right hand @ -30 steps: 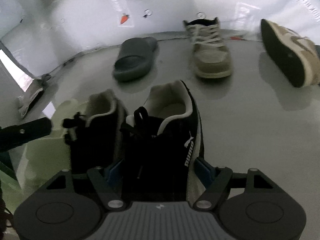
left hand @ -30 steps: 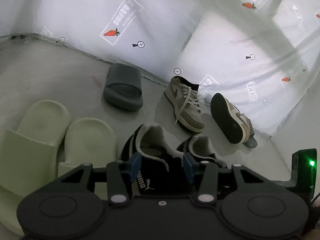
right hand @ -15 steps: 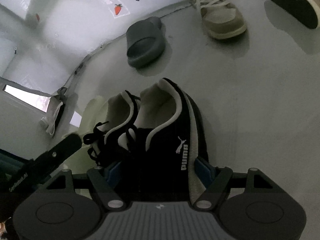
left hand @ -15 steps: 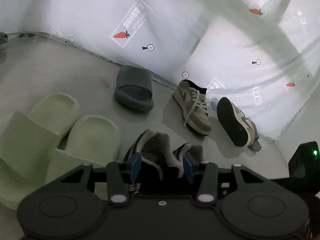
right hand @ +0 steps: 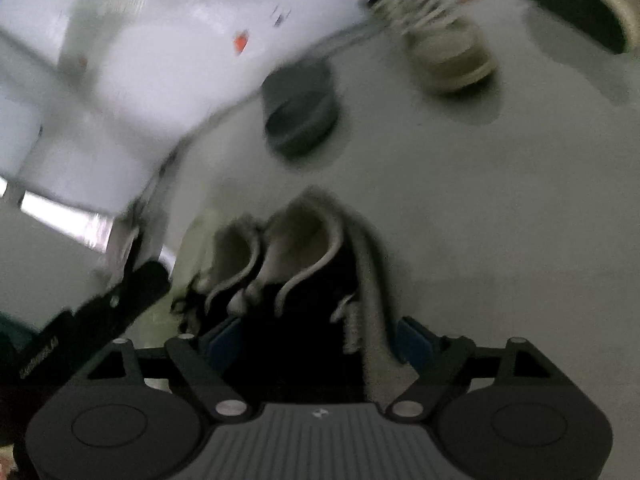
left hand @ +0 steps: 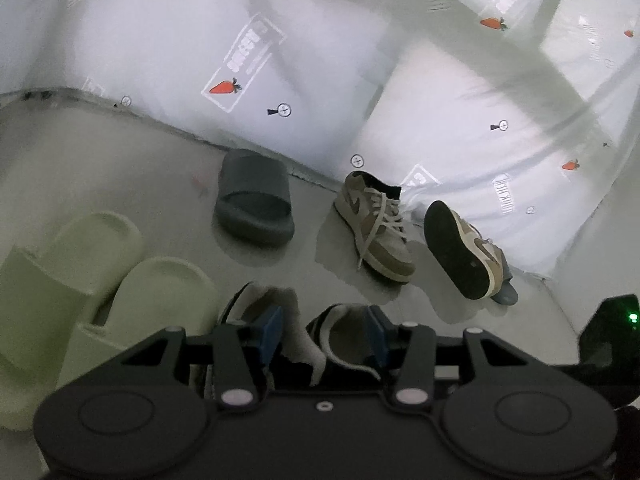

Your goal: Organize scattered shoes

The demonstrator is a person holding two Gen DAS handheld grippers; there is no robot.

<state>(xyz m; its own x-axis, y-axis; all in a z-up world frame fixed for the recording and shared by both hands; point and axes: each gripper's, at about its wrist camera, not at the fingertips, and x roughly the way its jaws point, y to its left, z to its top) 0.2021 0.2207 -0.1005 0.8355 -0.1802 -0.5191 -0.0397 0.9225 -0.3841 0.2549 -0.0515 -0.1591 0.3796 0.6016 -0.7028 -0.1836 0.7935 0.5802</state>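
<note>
Two black Puma sneakers stand side by side, heels away from me. My right gripper (right hand: 318,344) is shut on the right one (right hand: 308,236), its blue pads on both flanks. The left one (right hand: 236,248) touches it. In the left wrist view my left gripper (left hand: 325,330) hovers open over both heels, one pad above the left sneaker (left hand: 252,304) and one above the right sneaker (left hand: 344,320). A pale green slipper pair (left hand: 160,300) lies just left of them. The right wrist view is blurred.
On the grey floor beyond lie a dark grey slide (left hand: 254,200), an upright tan sneaker (left hand: 376,228) and its mate on its side (left hand: 464,252) over another grey slide (left hand: 506,296). A white printed sheet (left hand: 320,60) walls the back.
The right gripper carried its black sneaker left until it touched the other one. The left gripper rose and shifted right, so the left sneaker no longer sits centred between its fingers.
</note>
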